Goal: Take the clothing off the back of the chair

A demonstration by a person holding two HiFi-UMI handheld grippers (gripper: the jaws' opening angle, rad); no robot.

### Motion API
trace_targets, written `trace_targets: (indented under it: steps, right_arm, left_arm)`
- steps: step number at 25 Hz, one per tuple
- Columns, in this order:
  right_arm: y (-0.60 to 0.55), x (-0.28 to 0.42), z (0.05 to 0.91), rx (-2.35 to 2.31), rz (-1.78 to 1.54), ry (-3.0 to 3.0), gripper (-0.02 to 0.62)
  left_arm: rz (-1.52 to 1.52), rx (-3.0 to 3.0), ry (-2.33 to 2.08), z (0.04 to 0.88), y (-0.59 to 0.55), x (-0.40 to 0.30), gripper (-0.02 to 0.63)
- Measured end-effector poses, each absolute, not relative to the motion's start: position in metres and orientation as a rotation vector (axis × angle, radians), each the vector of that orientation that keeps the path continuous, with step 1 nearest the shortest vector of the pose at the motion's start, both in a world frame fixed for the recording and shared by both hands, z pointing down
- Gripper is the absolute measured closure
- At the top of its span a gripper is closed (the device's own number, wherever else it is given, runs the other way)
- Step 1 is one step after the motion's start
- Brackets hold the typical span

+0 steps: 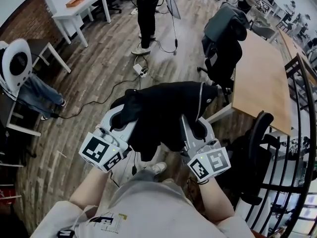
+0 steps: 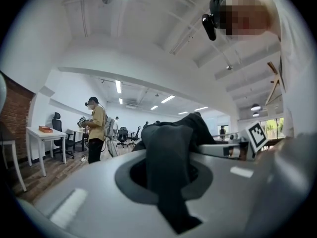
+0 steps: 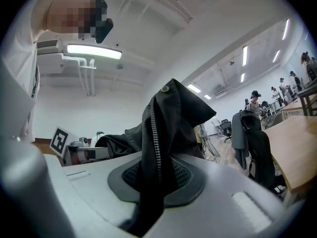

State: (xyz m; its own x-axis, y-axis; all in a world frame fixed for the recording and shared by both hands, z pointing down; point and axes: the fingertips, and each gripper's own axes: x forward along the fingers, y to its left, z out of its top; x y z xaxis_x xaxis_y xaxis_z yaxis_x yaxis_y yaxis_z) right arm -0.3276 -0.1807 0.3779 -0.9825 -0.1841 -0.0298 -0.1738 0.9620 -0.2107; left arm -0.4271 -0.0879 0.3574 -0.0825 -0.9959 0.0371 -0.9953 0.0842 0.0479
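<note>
A black zip-up jacket [image 1: 168,110] hangs in the air in front of me, stretched between both grippers over the wooden floor. My left gripper [image 1: 128,114] is shut on one bunched edge of the jacket [image 2: 168,157], and the cloth spills out between its jaws. My right gripper [image 1: 194,125] is shut on the zipper side of the jacket [image 3: 163,133]. Further off, an office chair [image 1: 223,58] stands at the wooden desk [image 1: 260,78] with a grey-black garment [image 1: 227,21] draped over its back. That chair [image 3: 257,152] also shows in the right gripper view.
A second black office chair [image 1: 257,133] stands close at my right, beside a metal railing [image 1: 302,108]. Cables and a power strip [image 1: 141,71] lie on the floor ahead. A person [image 1: 147,14] stands beyond them near a white table [image 1: 81,4]. A seated person's legs [image 1: 42,95] are at the left.
</note>
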Motion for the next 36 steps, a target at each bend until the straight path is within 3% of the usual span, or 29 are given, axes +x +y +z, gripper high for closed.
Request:
trace_targets:
  steps: [14, 36]
  right_arm:
    - [-0.188, -0.298, 0.416, -0.315, -0.387, 3.138, 0.548]
    - [-0.184, -0.265, 0.409, -0.374, -0.386, 3.113, 0.546]
  left_arm:
    - [0.029, 2.068, -2.180, 0.396, -0.104, -0.394, 0.558]
    - [0.032, 2.122, -2.156, 0.387, -0.104, -0.364, 0.558]
